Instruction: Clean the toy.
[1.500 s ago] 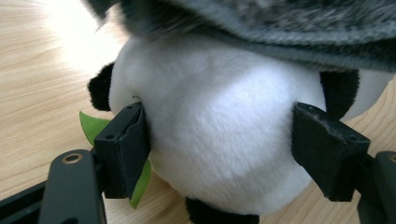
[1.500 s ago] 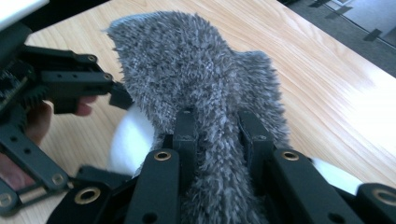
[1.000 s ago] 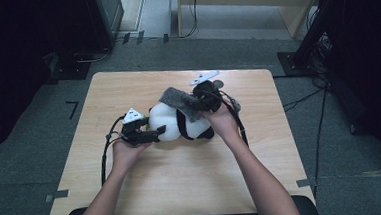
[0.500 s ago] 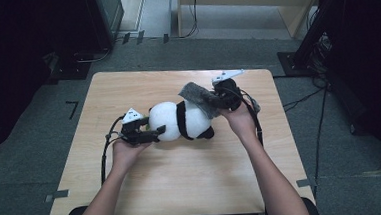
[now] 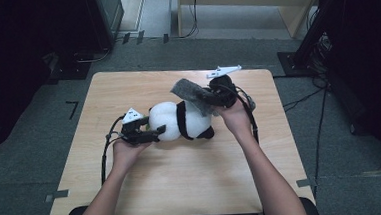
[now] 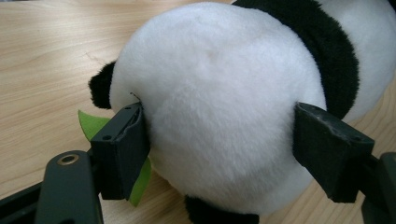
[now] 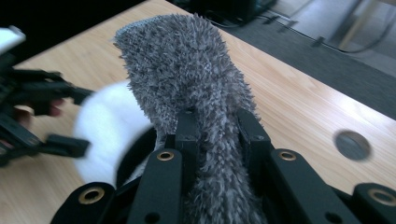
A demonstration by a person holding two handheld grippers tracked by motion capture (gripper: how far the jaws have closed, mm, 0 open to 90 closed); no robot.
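- The table (image 5: 133,191) carries the whole job: a plush panda (image 5: 182,120) lies on its side near the middle, head toward the person's left.
- What has changed since a second ago: the right hand has drawn the grey fuzzy cloth (image 5: 190,93) up and off toward the far right of the panda's body, where earlier it lay across the toy's back. To my eye a wiping pass has just ended, with another stroke likely due.
- The panda itself has not shifted; the left hand has kept it pinned in place.
- The left gripper (image 6: 219,140) stands wide, its two jaws pressing into the white head from either side, a green felt leaf (image 6: 93,125) beside one jaw.
- The right gripper (image 7: 218,126) is clenched tight on the cloth, which sticks up between the jaws.
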